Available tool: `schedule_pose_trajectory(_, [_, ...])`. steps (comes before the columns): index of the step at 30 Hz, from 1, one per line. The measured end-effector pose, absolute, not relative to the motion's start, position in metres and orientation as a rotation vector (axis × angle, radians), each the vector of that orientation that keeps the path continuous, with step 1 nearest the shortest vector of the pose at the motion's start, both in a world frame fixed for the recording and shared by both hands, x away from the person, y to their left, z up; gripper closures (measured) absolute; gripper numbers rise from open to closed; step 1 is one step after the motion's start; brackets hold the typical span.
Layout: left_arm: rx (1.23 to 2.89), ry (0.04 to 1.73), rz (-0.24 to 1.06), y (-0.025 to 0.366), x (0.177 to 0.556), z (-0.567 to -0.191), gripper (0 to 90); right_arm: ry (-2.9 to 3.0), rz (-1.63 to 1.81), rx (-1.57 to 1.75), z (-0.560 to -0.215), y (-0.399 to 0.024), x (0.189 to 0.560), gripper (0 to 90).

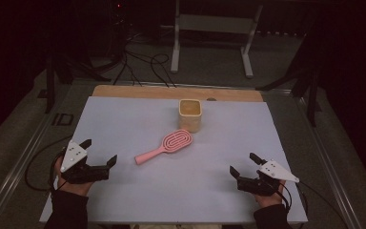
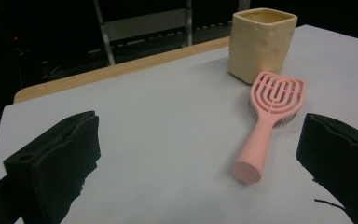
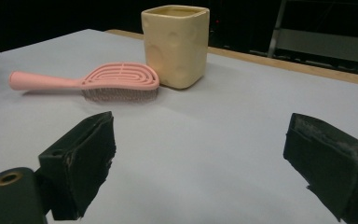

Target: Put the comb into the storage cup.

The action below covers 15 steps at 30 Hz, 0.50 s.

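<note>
Black fingers (image 1: 111,161), grey three-cornered plates (image 1: 73,155) (dark sleeves (image 1: 66,210))

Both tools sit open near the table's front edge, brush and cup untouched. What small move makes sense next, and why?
Probably ease the left tool toward the pink brush: its handle end points that way, bristles down, free of the yellow cup. The right tool sits farther off.

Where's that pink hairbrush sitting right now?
The pink hairbrush lies bristles-down near the middle of the white mat, its head right beside the yellow cup and its handle pointing toward the left gripper.
</note>
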<state>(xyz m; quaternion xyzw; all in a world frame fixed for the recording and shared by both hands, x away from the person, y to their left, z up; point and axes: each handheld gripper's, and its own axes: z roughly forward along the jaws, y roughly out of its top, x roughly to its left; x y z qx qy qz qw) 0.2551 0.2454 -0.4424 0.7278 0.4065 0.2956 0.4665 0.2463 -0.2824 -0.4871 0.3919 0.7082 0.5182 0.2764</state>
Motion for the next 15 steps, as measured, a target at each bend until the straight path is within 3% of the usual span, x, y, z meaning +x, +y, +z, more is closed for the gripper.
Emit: schedule_pose_trajectory(15, [1.828, 0.95, 0.717, 0.233, 0.265, -0.429, 0.1, 1.9, 1.386, 1.065, -0.487, -0.284, 0.247, 8.8])
